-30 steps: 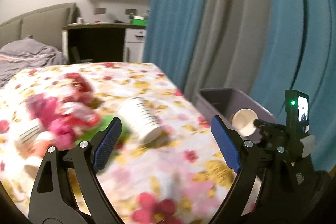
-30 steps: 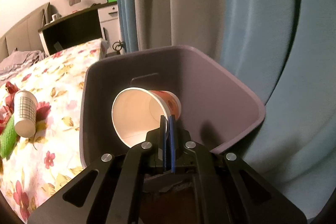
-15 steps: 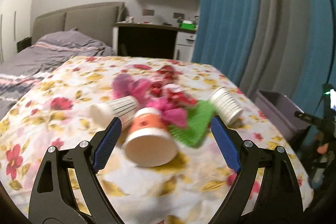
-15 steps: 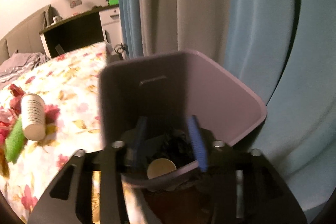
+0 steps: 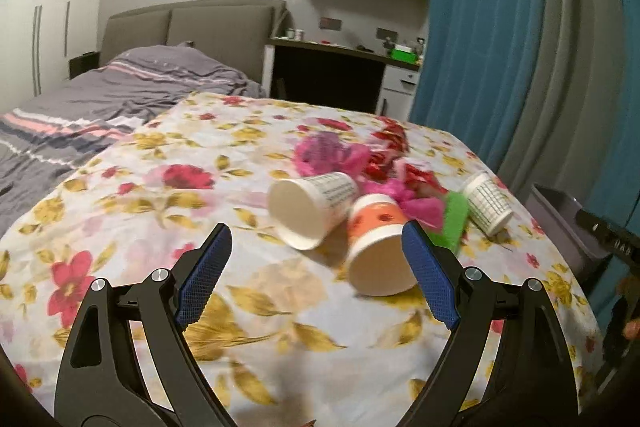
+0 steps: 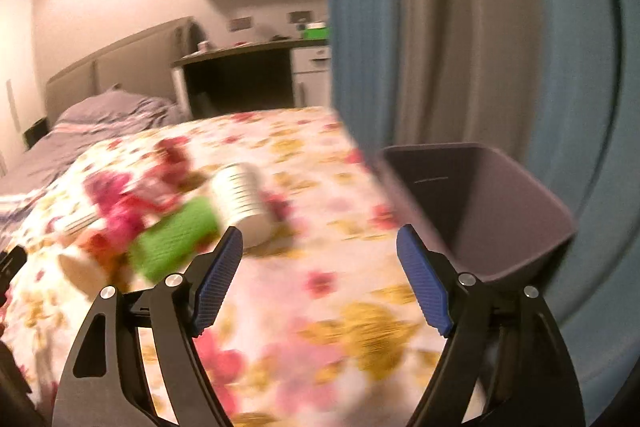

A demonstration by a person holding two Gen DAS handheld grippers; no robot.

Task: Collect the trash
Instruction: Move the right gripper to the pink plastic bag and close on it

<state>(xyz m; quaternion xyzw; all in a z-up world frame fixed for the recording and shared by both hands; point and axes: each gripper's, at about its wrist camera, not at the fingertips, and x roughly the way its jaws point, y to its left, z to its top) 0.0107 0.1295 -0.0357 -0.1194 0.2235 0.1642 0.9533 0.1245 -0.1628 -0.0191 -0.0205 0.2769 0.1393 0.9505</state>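
Observation:
A pile of trash lies on the floral cloth (image 5: 160,211): a white paper cup on its side (image 5: 308,207), an orange-and-white cup (image 5: 378,255), another white cup (image 5: 486,203), a green wrapper (image 5: 454,219) and pink and red wrappers (image 5: 340,155). My left gripper (image 5: 316,275) is open and empty, just in front of the two nearest cups. My right gripper (image 6: 320,275) is open and empty over the cloth. The view is blurred; it shows the green wrapper (image 6: 176,239), a white cup (image 6: 244,199) and the purple bin (image 6: 492,211) to the right.
The bin's corner (image 5: 560,223) stands past the cloth's right edge. Blue and grey curtains (image 5: 520,67) hang behind. A bed with grey bedding (image 5: 100,107) lies to the left, a dark desk (image 5: 332,75) at the back.
My right gripper opened and dropped the cup into the bin, then swung left toward the trash pile. My left gripper swung left and now faces the cups.

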